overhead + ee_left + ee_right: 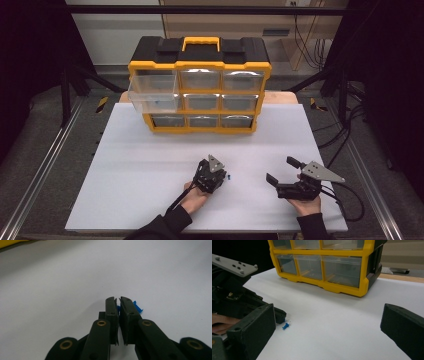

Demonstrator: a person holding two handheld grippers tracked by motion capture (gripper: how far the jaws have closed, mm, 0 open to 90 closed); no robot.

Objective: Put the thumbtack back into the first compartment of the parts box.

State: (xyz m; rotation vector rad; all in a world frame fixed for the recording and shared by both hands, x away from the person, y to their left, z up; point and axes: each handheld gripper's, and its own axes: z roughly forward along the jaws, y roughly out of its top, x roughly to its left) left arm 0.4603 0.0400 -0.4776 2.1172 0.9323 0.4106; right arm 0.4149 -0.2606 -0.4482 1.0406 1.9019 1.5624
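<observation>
A small blue push pin [285,326] lies on the white table sheet [150,170], near the person's edge and well in front of the yellow-and-black drawer organizer [200,85]. In the right gripper view the pin shows a rounded blue plastic head with a waisted grip and a thin metal point, lying on its side, the point aimed toward the left gripper's jaw tips. In the high view it is only a tiny blue speck [229,177] just at the tip of the left gripper [216,176].

In the left gripper view the left gripper [118,305] has its jaws drawn nearly together, only a narrow slit between them. A bit of blue plastic [138,307] peeks out beside the right-hand jaw and in the slit, but whether the jaws actually pinch the pin or merely sit against it cannot be told.

The right gripper [281,171] rests off to the right, well apart from the pin, its jaws spread wide with nothing between them.

One top-left drawer [152,92] of the organizer stands pulled out; the other clear drawers sit flush.
</observation>
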